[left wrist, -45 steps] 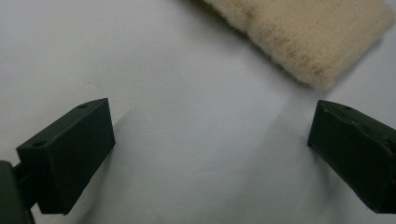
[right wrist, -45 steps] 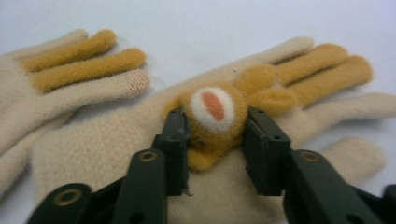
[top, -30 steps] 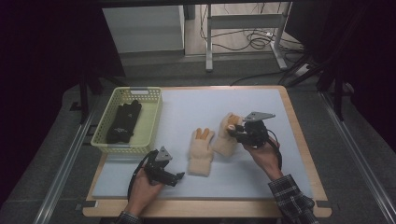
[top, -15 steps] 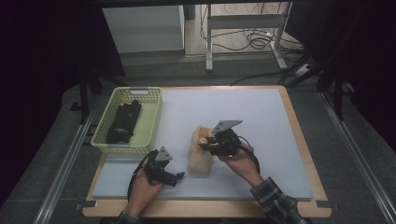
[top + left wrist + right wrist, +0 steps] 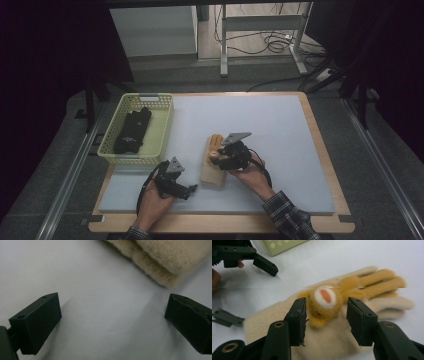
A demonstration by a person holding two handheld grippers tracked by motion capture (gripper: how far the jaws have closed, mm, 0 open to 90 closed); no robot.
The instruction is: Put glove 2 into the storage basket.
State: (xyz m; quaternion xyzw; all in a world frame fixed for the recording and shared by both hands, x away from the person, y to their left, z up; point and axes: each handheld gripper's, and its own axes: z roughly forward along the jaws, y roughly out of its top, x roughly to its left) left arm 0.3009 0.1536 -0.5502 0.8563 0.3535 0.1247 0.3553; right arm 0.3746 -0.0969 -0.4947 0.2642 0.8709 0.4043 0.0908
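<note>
A beige fleece glove (image 5: 210,175) with orange fingers lies mid-mat, and a second matching glove (image 5: 372,282) rests on top of it. My right gripper (image 5: 218,156) hovers low over the pair. Its jaws have just been opening and stand open (image 5: 327,308) on either side of the orange animal face (image 5: 324,302) sewn on the top glove. My left gripper (image 5: 192,189) rests on the mat to the lower left, open (image 5: 112,315) with nothing between its fingers. The beige cuff (image 5: 162,260) lies just beyond it.
A pale yellow-green basket (image 5: 165,125) stands at the mat's left edge and holds dark gloves (image 5: 132,130). The blue-grey mat (image 5: 280,130) covers a wooden-edged table. My left gripper (image 5: 265,265) and the basket's corner (image 5: 282,245) lie beyond the gloves in the right gripper view.
My right gripper carried one glove leftward and down onto the other glove, so the two now lie stacked. Its jaws have since spread. The left hand kept still.
</note>
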